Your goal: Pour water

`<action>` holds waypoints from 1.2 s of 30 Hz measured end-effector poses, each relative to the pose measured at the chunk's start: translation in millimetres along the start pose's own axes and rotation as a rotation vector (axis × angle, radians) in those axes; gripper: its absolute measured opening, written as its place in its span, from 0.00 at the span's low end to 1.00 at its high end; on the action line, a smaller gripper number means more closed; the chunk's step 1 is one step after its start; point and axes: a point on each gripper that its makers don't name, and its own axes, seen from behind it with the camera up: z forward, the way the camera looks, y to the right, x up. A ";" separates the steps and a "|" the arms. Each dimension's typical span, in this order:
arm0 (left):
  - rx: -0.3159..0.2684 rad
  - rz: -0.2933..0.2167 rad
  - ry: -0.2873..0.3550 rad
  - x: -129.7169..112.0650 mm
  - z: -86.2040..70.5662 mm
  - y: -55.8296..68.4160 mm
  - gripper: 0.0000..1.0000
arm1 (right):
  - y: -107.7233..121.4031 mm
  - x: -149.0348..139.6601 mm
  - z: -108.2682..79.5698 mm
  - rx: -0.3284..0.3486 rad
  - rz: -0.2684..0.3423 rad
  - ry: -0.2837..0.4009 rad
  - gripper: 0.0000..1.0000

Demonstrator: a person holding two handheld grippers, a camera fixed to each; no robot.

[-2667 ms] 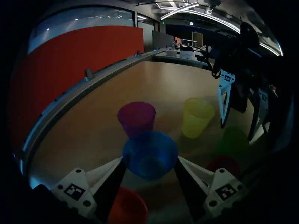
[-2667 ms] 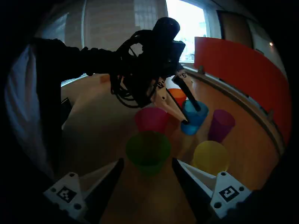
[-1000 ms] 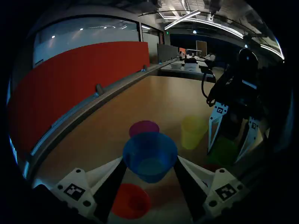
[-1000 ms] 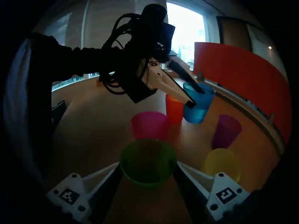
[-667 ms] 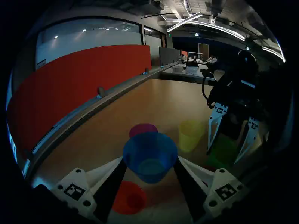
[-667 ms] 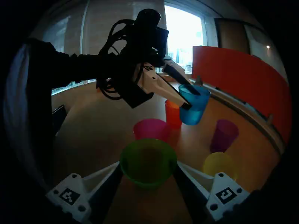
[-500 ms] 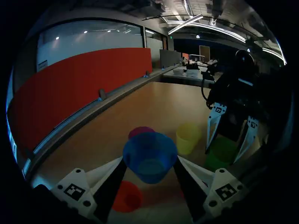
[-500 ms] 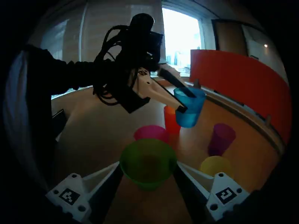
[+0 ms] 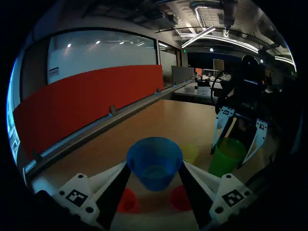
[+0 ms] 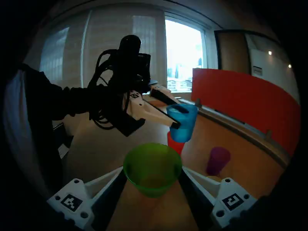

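The left gripper (image 9: 154, 165) has its jaws clenched on a blue cup (image 9: 154, 154), held upright in the air above the bench (image 9: 173, 119). The right gripper (image 10: 152, 170) grasps a green cup (image 10: 152, 161) between both jaws, also upright and off the bench, near the blue cup but not touching it. On the bench below stand a yellow cup (image 9: 189, 151), a purple cup (image 10: 217, 159) and an orange cup (image 10: 175, 145).

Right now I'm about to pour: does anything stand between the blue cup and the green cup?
Nothing visible does. The blue cup and the green cup are both held up, with open air between; the orange cup stands lower.
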 end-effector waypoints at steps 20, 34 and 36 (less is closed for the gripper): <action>0.072 -0.036 0.109 30.2 -40.1 4.9 0.84 | -8.4 41.1 -22.6 -0.021 -0.002 0.061 0.90; 0.082 -0.028 0.136 43.7 -47.6 7.3 0.84 | -7.9 62.4 -26.9 -0.033 -0.009 0.120 0.91; 0.083 -0.031 0.140 45.7 -48.3 7.0 0.84 | -7.9 67.0 -27.1 -0.035 -0.009 0.136 0.91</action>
